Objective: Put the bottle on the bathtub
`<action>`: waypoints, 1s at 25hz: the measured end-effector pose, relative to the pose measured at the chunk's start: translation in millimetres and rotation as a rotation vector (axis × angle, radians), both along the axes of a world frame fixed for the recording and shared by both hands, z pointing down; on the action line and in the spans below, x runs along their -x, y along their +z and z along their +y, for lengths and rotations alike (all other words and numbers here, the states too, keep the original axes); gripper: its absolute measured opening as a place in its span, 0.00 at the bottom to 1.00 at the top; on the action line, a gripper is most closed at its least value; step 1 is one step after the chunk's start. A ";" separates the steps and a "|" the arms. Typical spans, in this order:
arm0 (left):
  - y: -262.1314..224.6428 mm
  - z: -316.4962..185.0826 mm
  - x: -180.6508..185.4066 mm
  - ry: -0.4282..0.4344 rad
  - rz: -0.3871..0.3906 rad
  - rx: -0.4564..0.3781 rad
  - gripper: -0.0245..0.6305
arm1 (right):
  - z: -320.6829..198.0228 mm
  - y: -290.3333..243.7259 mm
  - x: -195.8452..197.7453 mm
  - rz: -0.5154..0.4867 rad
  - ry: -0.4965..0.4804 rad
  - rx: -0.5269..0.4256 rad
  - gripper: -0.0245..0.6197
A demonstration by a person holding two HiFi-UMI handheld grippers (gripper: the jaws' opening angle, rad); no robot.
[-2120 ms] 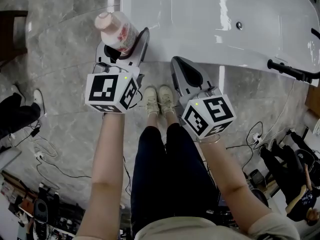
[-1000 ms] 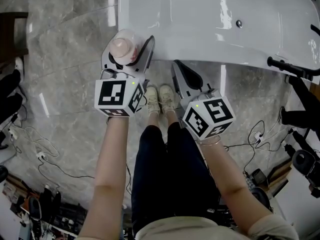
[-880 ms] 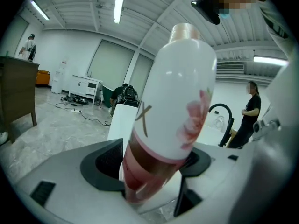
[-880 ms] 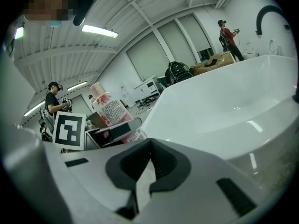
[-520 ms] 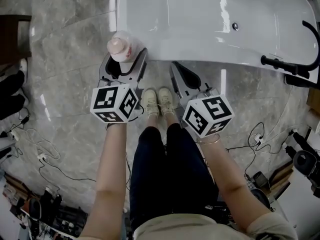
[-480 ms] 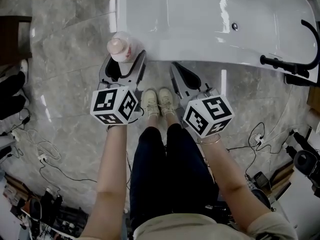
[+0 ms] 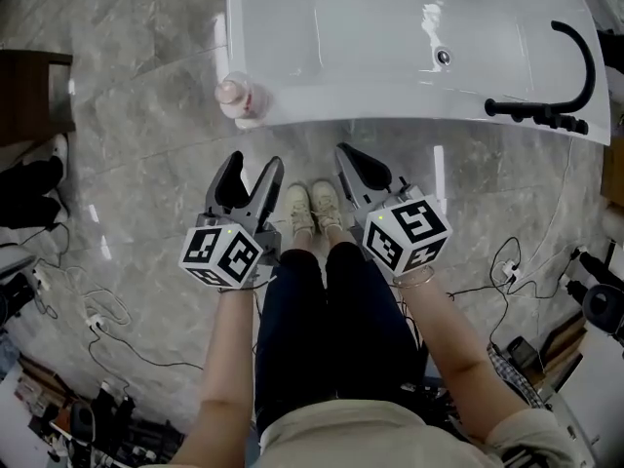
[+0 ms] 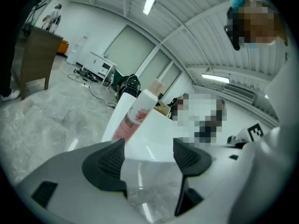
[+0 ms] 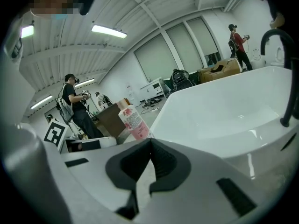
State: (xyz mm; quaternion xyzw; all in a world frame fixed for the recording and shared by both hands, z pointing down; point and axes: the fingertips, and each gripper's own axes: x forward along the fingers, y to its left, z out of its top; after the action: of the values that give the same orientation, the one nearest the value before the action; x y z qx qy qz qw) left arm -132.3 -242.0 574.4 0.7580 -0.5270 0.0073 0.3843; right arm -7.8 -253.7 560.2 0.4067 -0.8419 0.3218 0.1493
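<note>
The pink and white bottle (image 7: 237,98) stands upright on the near left corner of the white bathtub (image 7: 390,27). My left gripper (image 7: 249,172) hangs over the floor below that corner, open and empty, clear of the bottle. From the left gripper view the bottle (image 8: 135,115) rises beyond the spread jaws on the tub's rim. My right gripper (image 7: 353,162) is shut with nothing in it, just short of the tub's near wall. The right gripper view shows the bottle (image 9: 132,121) to the left and the tub's basin (image 9: 224,111) ahead.
A black faucet (image 7: 556,96) arches over the tub's right end, and a drain (image 7: 444,58) sits in the basin. The person's shoes (image 7: 312,208) stand between the grippers. Cables (image 7: 97,310) and a dark wooden piece (image 7: 29,91) lie to the left. Other people stand in the room.
My left gripper set the bottle on the tub's corner, opened, and drew back toward me. The right gripper stayed shut and barely moved.
</note>
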 end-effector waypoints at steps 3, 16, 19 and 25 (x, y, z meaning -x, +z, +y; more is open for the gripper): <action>-29.4 10.4 -7.5 0.009 0.040 -0.021 0.53 | 10.2 -22.4 -3.0 -0.013 0.000 -0.010 0.03; -134.8 45.3 -33.0 0.155 -0.058 -0.056 0.07 | 40.1 -121.6 4.8 -0.014 -0.080 -0.081 0.03; -147.2 51.7 -39.5 0.177 -0.092 -0.031 0.06 | 35.3 -147.7 -2.9 -0.054 -0.058 -0.098 0.03; -198.0 49.5 -55.8 0.181 -0.040 -0.121 0.06 | 35.2 -181.3 -8.1 -0.091 -0.072 -0.097 0.03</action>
State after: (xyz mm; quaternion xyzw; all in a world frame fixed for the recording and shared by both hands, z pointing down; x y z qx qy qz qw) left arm -76.5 -192.6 376.4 0.8240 -0.4636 0.0253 0.3248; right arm 0.2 -218.5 378.9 0.3680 -0.8765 0.2929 0.1025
